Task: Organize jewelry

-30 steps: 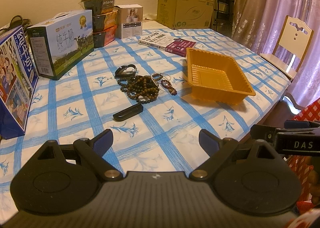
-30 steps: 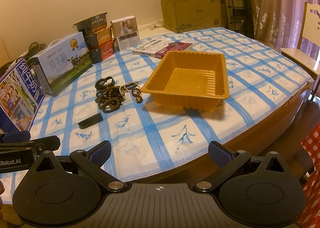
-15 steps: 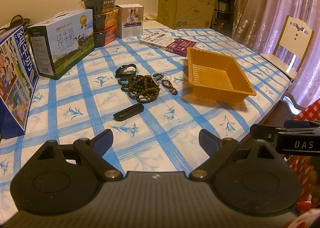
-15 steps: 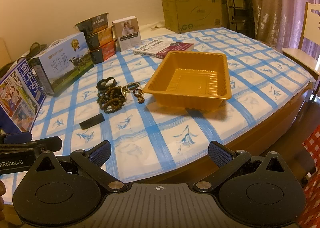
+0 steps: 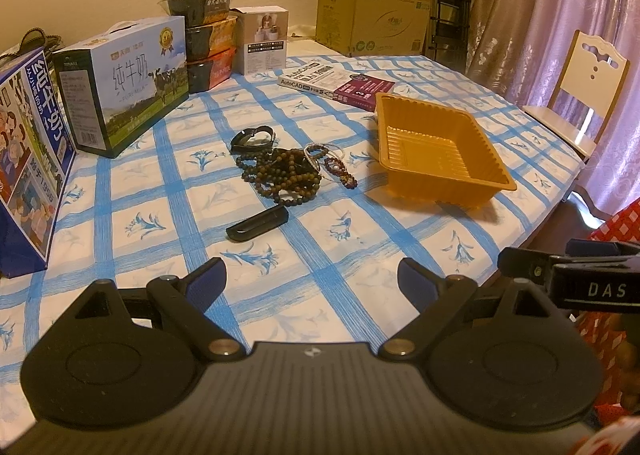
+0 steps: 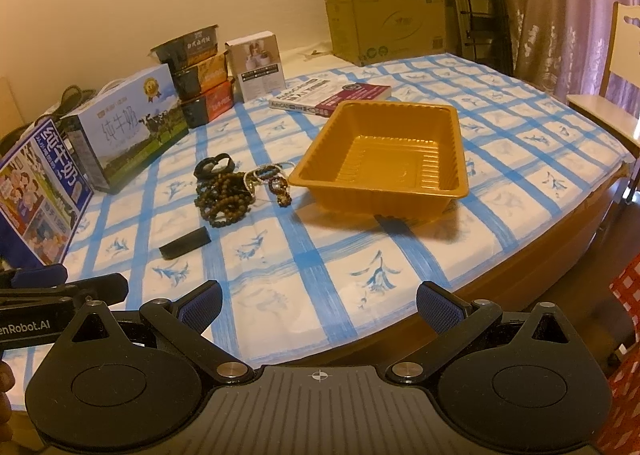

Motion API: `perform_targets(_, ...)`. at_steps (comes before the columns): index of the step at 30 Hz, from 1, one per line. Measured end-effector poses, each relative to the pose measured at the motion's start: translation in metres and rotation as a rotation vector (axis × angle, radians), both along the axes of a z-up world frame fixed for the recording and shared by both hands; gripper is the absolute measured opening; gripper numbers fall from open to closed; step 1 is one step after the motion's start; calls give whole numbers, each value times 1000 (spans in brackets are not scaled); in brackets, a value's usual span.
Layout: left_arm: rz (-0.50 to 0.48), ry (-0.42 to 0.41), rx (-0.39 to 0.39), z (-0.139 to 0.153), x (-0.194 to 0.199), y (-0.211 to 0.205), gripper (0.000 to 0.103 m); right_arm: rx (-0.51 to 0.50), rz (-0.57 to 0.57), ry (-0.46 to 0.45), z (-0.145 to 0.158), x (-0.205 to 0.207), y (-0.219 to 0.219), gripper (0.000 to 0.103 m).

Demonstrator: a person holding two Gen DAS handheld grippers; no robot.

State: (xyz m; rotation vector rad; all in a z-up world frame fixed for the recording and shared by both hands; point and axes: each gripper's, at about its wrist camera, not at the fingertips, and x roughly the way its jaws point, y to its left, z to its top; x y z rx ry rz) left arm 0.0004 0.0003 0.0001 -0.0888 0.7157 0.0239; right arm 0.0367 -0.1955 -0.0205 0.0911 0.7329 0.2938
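Jewelry (image 5: 294,171), a heap of bead strands and bracelets, lies untouched on the tabletop (image 5: 180,255) just left of the empty orange tray (image 5: 440,183), so with both grippers' jaws wide and empty, the next move is probably reaching for a first piece.

one tray (image 5: 442,179), two milk cartons (image 5: 124,83), one book (image 5: 336,85)

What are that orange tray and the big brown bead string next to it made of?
The orange tray looks like thin moulded plastic: glossy, with ribbed walls and floor. The brown bead string seems to be wood or seed beads, mottled with a dull sheen; polished stone cannot be ruled out.
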Motion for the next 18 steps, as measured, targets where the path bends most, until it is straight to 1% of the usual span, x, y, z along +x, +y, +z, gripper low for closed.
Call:
perform_targets(3, -2, 0, -1, -3, 3, 1, 92, 7, -22, -21, -6, 5, -3, 103)
perform_targets(5, -2, 0, 3, -10, 14, 4, 92, 25, -45, -44, -10, 10, -9, 103)
perform_targets(12, 31, -10, 28, -33, 45, 23, 92, 66, -205, -166, -28, 43, -38, 103)
perform_targets(15, 53, 5, 20, -46, 61, 33, 92, 79, -290, -209, -41, 65, -52, 85)
perform_targets(18, 65, 14, 10, -57, 77, 41, 92, 103, -363, -230, -55, 86, -63, 82)
